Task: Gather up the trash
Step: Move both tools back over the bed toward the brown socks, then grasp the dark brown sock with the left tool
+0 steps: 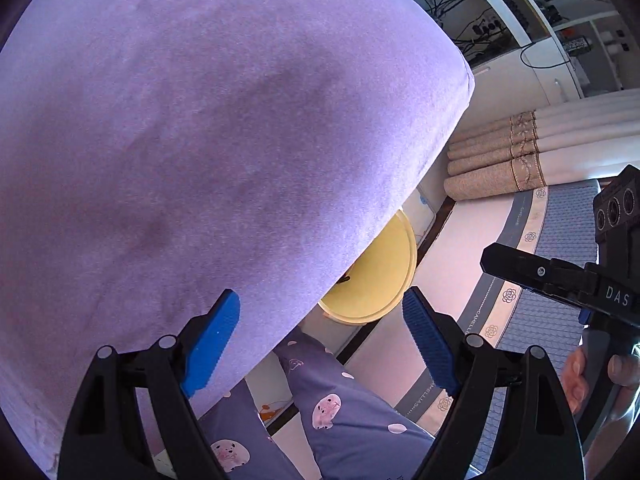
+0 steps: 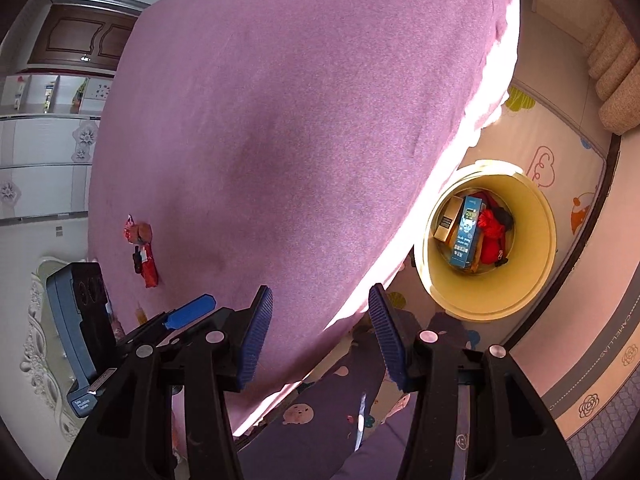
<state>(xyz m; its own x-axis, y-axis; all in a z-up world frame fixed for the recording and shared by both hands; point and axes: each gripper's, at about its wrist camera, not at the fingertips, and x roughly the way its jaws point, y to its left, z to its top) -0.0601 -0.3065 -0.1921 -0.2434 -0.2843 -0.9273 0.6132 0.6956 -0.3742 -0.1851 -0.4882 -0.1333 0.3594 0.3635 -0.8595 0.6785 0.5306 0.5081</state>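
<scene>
A purple bed cover (image 1: 200, 140) fills both views; it also shows in the right wrist view (image 2: 300, 120). A yellow bin (image 2: 536, 216) stands on the floor beside the bed and holds a blue box (image 2: 466, 230), a tan box and red wrappers. Its rim (image 1: 400, 280) shows partly under the bed edge in the left wrist view. Red wrappers (image 2: 142, 252) lie on the bed at the left. My left gripper (image 1: 320, 340) is open and empty over the bed edge. My right gripper (image 2: 320, 336) is open and empty over the bed edge. The left gripper (image 2: 188, 312) shows beside it.
The person's legs in patterned purple trousers (image 1: 340, 408) are below the grippers. A grey patterned rug (image 1: 552, 248) and a cartoon play mat (image 2: 560, 168) cover the floor. Beige curtains (image 1: 492, 160) hang nearby. A white cabinet (image 2: 44, 152) stands past the bed.
</scene>
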